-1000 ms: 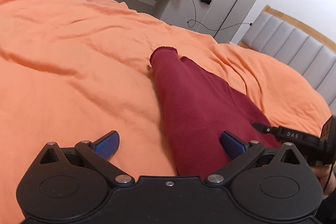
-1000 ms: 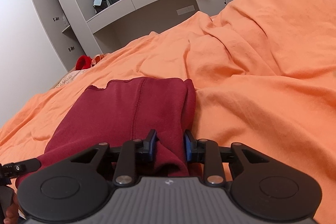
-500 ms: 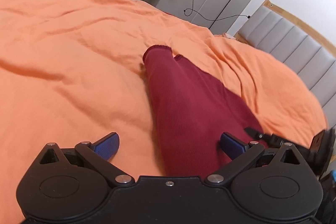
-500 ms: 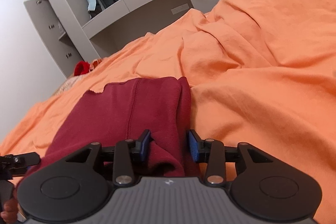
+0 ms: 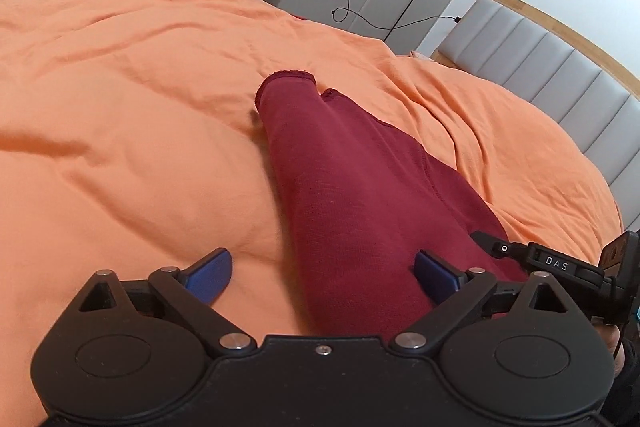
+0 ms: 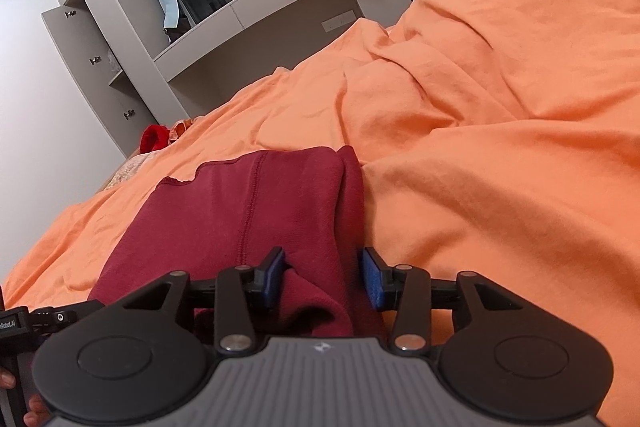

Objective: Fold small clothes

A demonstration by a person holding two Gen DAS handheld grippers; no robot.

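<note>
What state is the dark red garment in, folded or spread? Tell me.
Folded. The dark red garment lies doubled lengthwise on the orange bedcover, one layer stacked over another along its right edge.

"DAS" in white letters on the right claw point(image 5: 556, 263) body

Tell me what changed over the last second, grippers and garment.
The right gripper has just been opening: its pads, pinched on the dark red garment a second ago, now stand apart with the fold loose between them. The left gripper stayed wide, closing only slightly, astride the garment's edge. The garment lies as before on the orange bedcover.
</note>
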